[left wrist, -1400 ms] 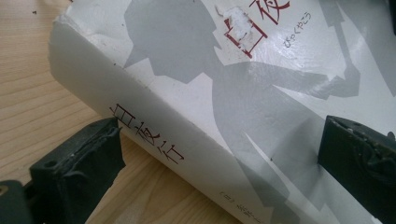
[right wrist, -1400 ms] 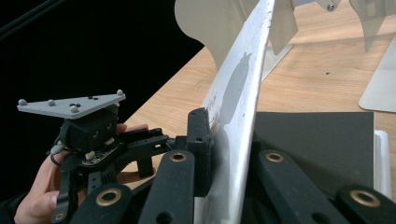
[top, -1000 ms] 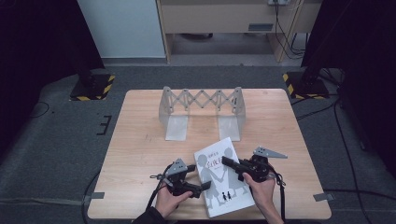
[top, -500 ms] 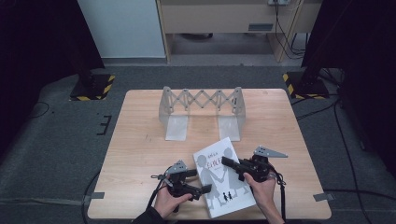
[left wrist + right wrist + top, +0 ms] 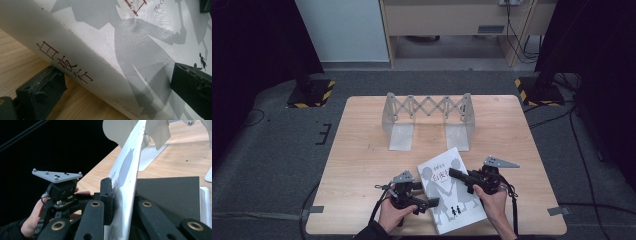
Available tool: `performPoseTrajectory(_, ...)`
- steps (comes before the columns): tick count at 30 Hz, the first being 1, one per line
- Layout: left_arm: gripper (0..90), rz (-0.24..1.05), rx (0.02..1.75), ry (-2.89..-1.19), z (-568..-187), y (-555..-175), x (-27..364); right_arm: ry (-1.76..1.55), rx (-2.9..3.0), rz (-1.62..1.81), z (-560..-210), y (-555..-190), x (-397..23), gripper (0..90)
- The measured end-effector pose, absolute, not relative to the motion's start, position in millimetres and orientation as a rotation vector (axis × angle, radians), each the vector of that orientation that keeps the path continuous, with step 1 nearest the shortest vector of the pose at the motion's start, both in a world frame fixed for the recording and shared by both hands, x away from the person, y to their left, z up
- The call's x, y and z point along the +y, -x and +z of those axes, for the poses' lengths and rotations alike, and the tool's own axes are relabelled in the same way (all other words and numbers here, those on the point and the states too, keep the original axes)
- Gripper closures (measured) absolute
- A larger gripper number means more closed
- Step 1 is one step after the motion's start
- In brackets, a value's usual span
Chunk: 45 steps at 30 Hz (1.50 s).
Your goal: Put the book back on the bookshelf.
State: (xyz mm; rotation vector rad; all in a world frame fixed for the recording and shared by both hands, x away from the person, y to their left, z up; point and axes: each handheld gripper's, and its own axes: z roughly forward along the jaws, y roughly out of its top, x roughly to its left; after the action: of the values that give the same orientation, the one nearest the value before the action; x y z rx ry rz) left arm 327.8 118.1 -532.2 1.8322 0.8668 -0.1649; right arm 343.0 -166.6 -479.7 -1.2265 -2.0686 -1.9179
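Observation:
A white book (image 5: 452,195) with grey silhouettes lies at the table's near middle. My right gripper (image 5: 453,174) reaches in from the right and is shut on its front cover (image 5: 127,170), which stands lifted on edge between the jaws. Under the cover a black page (image 5: 170,195) is exposed. My left gripper (image 5: 432,202) lies at the book's left edge. In the left gripper view its jaws straddle the spine (image 5: 65,65), which has red characters. One jaw sits on the wood by the spine's lower edge and the other sits over the cover, with a gap.
A pale folding rack (image 5: 427,107) with two upright plates stands across the middle of the wooden table (image 5: 362,150), just beyond the book. The person's hands hold both grippers at the near edge. Dark floor and cables surround the table.

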Motion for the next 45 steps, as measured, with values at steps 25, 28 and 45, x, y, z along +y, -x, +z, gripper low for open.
performPoseTrajectory(25,0.0,-0.2,0.948,-1.807,-544.3,-326.6,113.0,1.313,-2.365,-1.733,-502.9,-347.8,-167.0,48.1)
performPoseTrajectory(28,0.1,-0.201,0.948,-1.805,-544.4,-326.5,112.7,1.315,-2.363,-1.737,-504.7,-347.6,-168.3,48.0)
performPoseTrajectory(45,0.3,-0.177,0.99,-1.777,-544.6,-327.7,106.2,1.345,-2.392,-1.69,-505.7,-347.5,-169.9,38.9)
